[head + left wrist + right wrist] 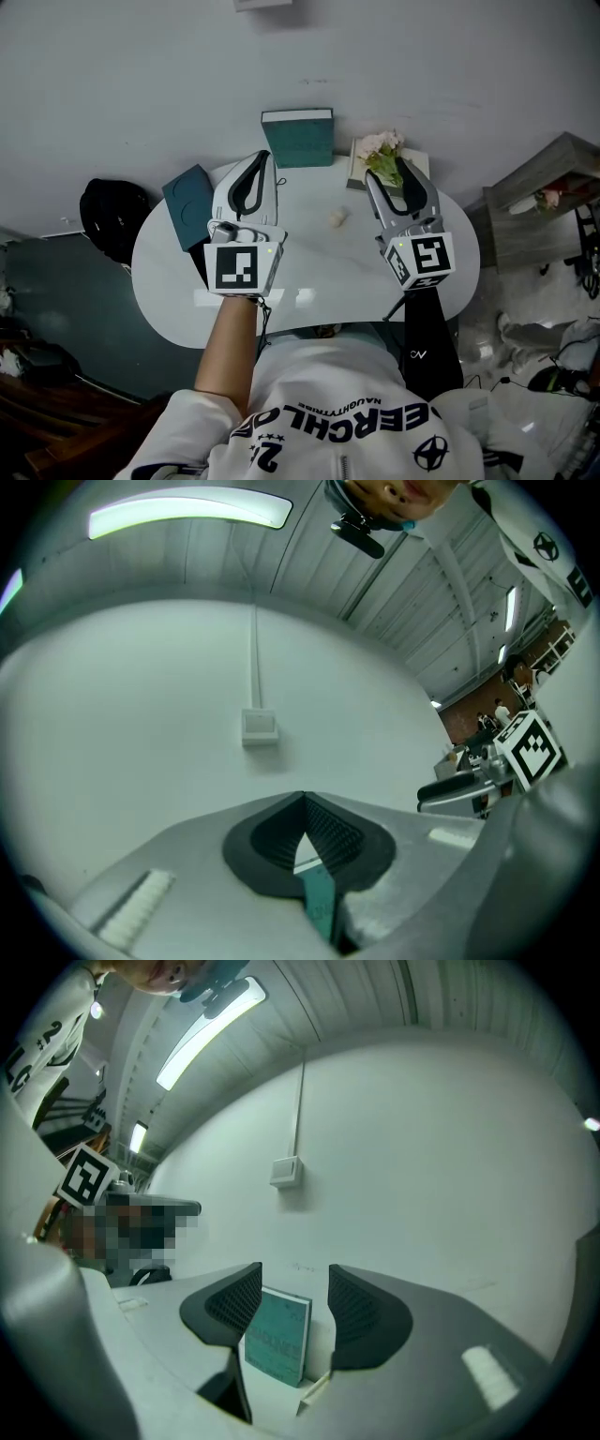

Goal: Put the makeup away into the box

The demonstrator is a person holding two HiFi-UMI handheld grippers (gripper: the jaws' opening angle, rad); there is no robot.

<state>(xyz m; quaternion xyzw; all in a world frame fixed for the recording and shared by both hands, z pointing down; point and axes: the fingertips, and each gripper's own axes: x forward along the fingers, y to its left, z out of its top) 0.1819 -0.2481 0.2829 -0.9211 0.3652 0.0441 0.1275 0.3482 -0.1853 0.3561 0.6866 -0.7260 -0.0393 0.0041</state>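
Bright ceiling tube (187,513) glares; wide-angle views bend and darken at edges.

The worktop (309,272) is white, smooth and glossy; the teal box (298,141) looks matt, like card; the tongs of the right gripper (292,1302) are smooth grey plastic with black, finely ribbed pads (230,1305).

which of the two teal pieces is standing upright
The teal box at the back middle of the table, standing on edge; the other teal piece sits at the table's left edge.
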